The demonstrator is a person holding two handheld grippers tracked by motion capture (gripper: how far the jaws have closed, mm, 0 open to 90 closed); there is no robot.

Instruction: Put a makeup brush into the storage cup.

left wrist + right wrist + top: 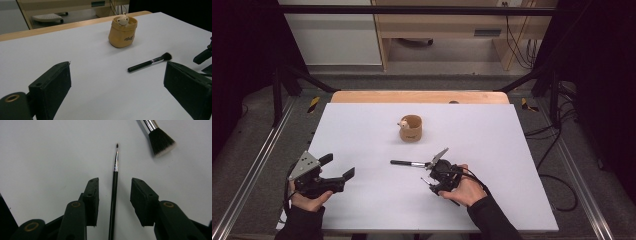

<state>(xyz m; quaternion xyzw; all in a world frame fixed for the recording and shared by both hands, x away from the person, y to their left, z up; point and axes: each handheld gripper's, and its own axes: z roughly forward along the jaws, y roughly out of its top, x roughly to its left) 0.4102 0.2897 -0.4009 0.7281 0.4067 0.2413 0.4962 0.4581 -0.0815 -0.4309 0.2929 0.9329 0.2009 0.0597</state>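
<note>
A fine-tipped black liner brush lies on the white table between the jaws of my right gripper. There is a gap on each side, so the pads do not touch it and the gripper is open. Just beyond its tip lies a black makeup brush with a fluffy head. My right gripper hovers at the table's front centre. A tan pouch stands upright in the middle of the table with a small pale toy figure peeking out. At the front left, my left gripper is open and holds nothing.
The white sheet covers a wooden table whose far edge shows. Metal frame rails run along both sides. Cables lie on the floor to the right. Furniture stands beyond the table.
</note>
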